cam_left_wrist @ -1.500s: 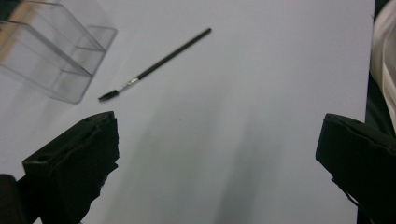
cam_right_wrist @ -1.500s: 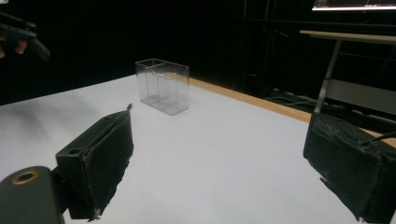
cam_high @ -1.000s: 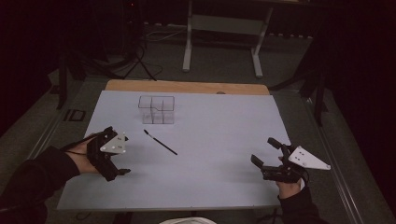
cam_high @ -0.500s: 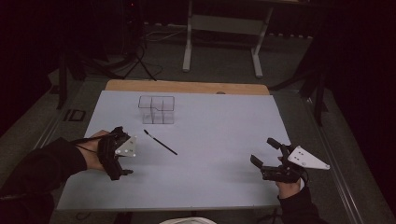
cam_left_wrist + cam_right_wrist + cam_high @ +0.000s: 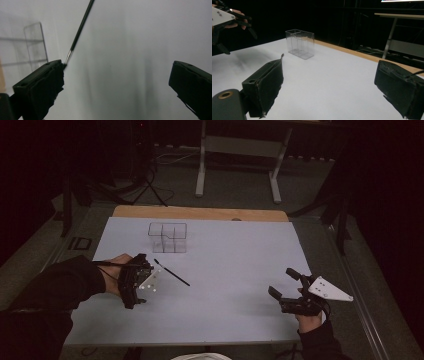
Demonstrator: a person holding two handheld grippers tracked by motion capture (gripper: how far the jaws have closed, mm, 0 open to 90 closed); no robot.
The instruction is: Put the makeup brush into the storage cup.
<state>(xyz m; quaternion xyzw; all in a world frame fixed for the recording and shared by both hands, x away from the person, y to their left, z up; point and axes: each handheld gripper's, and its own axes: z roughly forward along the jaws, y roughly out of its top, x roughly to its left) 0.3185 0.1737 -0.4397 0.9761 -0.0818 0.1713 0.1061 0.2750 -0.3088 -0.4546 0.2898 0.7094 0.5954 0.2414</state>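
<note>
Both tongs gape: left tongs (image 5: 142,282) angled beside brush (image 5: 171,272), right tongs (image 5: 286,289) low.

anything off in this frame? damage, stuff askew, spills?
Nothing spilled or knocked over. The clear divided organizer stands upright and the thin brush lies flat beside the open left gripper. One oddity: the black jaw pads of the right gripper look frayed and ragged at their edges.
</note>
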